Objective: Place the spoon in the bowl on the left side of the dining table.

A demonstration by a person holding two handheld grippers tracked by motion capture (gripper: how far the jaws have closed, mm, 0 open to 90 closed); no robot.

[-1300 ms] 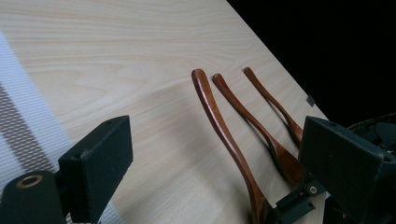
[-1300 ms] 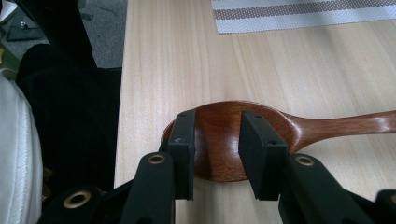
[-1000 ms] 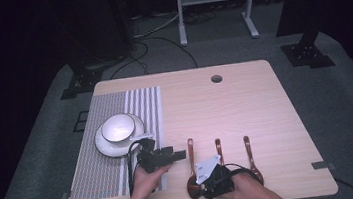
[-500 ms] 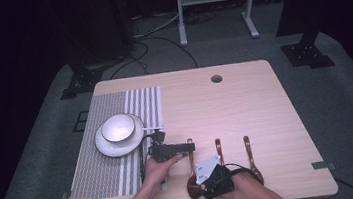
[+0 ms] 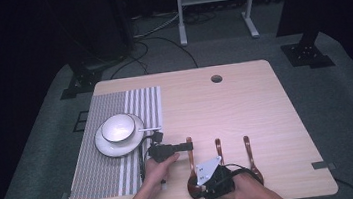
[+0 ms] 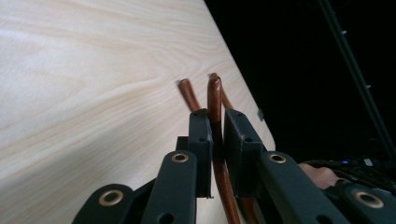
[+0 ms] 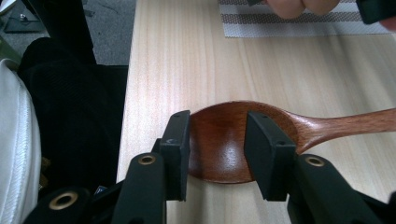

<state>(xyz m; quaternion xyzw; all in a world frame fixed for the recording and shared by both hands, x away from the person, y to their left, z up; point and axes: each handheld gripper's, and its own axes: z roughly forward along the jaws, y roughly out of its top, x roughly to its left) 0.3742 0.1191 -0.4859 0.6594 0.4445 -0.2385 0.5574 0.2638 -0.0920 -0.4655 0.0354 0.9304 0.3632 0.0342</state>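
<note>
Black fingers [image 7: 268, 154] with brass-ringed screws; grey 3-cornered plate [image 5: 207, 169].

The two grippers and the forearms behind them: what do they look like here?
Both grippers are black. The left gripper has flat rectangular jaws on arms with brass-ringed holes, and so has the right gripper. From above, the right gripper carries a grey three-cornered plate and a black cable. The forearms are bare, without sleeves.

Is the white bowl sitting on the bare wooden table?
No, the white bowl sits on a white plate, which lies on the grey striped placemat.
</note>
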